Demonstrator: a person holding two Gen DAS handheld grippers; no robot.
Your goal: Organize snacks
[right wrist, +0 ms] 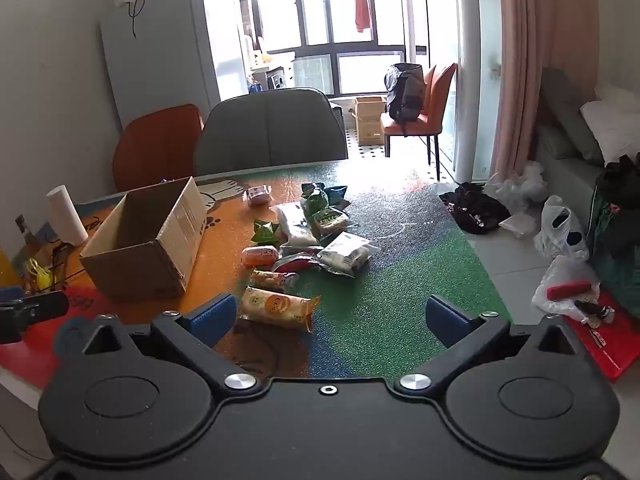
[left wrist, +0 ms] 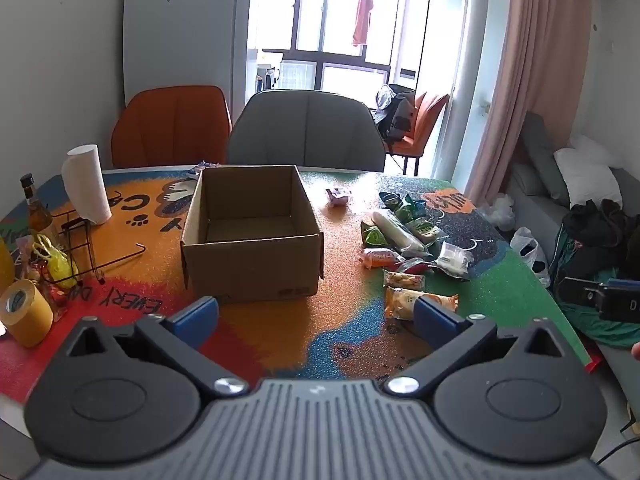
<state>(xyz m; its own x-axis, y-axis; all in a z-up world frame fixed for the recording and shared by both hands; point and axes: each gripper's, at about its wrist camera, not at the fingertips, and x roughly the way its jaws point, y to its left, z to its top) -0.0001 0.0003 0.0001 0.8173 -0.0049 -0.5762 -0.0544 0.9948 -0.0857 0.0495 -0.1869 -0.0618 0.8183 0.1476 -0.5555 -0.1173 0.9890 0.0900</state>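
The left tongs (left wrist: pixel 316 316) stand released, blue pads spread wide with nothing between them, hovering over the near part of the table (left wrist: pixel 280 320). At twelve o'clock from them, just beyond the pads, sits an open cardboard box (left wrist: pixel 252 236), upright, with nothing visible inside. At two o'clock lies the pile of snacks (left wrist: pixel 404 240), loose on the table mat and wholly outside the box. Its nearest piece, an orange-and-cream bread packet (left wrist: pixel 400 302), lies partly behind the right-hand pad in this view; whether they touch cannot be told. Farther out at one o'clock a small pink-and-white packet (left wrist: pixel 338 196) lies alone, apart from the pile. At ten o'clock a paper towel roll (left wrist: pixel 86 184) stands upright, with a bottle (left wrist: pixel 36 208) and a roll of tape (left wrist: pixel 26 312) near the table's left edge.

The right tongs (right wrist: pixel 332 318) are likewise released and empty, pads wide above the green part of the mat. The same bread packet (right wrist: pixel 278 306) lies at eleven o'clock, just beside the left-hand pad. The other snacks (right wrist: pixel 316 232) spread beyond it toward twelve o'clock, and the box (right wrist: pixel 148 240) sits at ten o'clock. A grey chair (right wrist: pixel 272 132) stands behind the table's far edge.
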